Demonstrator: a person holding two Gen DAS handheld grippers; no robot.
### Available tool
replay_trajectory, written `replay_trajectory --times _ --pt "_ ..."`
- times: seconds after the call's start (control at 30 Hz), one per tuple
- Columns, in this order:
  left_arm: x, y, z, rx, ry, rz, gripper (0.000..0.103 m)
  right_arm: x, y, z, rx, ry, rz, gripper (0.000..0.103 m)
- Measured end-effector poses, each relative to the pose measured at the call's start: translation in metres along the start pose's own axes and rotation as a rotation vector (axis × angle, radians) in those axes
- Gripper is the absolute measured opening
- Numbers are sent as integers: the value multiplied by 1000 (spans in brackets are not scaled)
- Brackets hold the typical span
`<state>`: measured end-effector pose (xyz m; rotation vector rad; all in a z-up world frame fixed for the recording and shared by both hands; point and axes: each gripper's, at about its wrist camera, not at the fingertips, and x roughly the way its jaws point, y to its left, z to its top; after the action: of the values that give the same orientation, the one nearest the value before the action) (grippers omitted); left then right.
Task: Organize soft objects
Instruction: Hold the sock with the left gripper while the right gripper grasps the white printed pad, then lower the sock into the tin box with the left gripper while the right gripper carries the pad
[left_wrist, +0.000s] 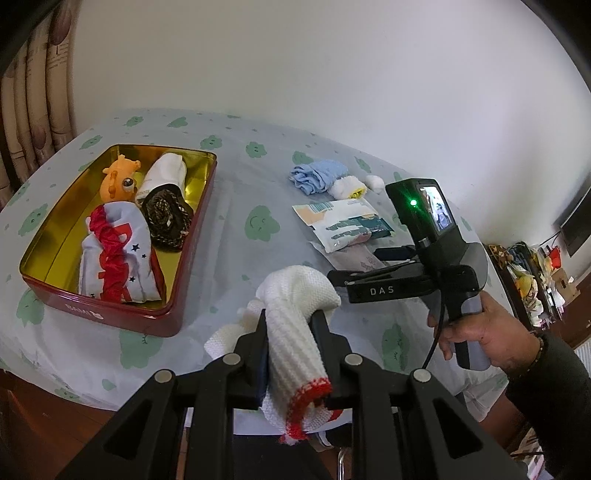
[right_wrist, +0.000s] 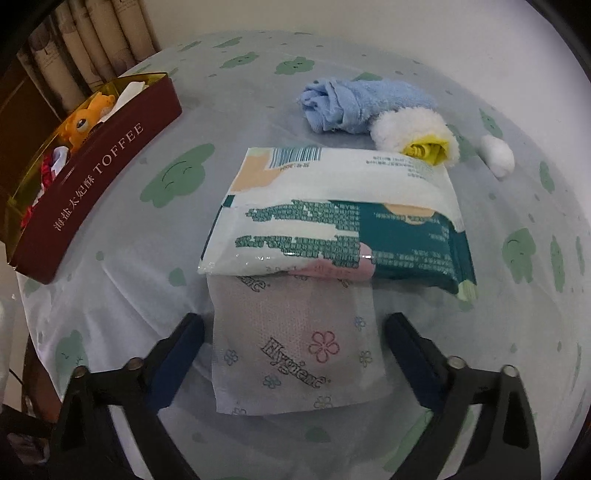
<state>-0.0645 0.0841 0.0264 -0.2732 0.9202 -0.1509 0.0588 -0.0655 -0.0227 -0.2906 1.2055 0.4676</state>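
Left gripper: jaws pinch a white knitted glove with red cuff trim, held above the tabletop; the cuff hangs toward the camera and the bunched end rises past the fingertips.

Right gripper: jaws spread wide, one on either side of a thin white packet printed with small flowers; whether the pads touch it cannot be told. The packet lies flat on the cloth, its far edge tucked under a green-and-white tissue pack.

Beyond the tissue pack lie a rolled blue cloth and, touching it, a fluffy white roll with a yellow centre. A small white ball sits just beside that roll, apart from it.

To the left stands a red tin with a gold interior, open, lettered TOFFEE on its long side. It contains an orange plush toy, a folded white cloth, a dark patterned bundle, and a white fabric item with red print and red ruffle. The items sit packed against one another.

The tabletop carries a pale cloth printed with green cloud faces.

In the left wrist view, the right hand grips the right unit's handle, with a green light showing on its body.
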Motion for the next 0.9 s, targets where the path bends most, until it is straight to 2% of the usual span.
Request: replay_trajectory --times 0.03,0.07,0.13,0.27,0.4,0.7,0.9 --pt "0 1 0 -2 1 1 21 -3 0 0 -3 -9 -2 59" --pt "0 1 0 -5 2 2 21 -7 -2 1 3 -16 2 43" --pt "0 3 -2 -15 6 2 21 -11 -7 0 21 -12 21 31" --pt "-4 6 -4 -28 7 1 21 -20 -14 -11 54 -20 52 24" --pt "-9 7 -5 -29 0 10 22 -35 -24 -27 129 -39 139 24" --pt "-18 5 -6 -30 -9 39 22 -73 -23 -63 195 -132 202 20" --pt "-35 7 -7 -26 -32 71 22 -91 -7 -81 213 -183 257 20"
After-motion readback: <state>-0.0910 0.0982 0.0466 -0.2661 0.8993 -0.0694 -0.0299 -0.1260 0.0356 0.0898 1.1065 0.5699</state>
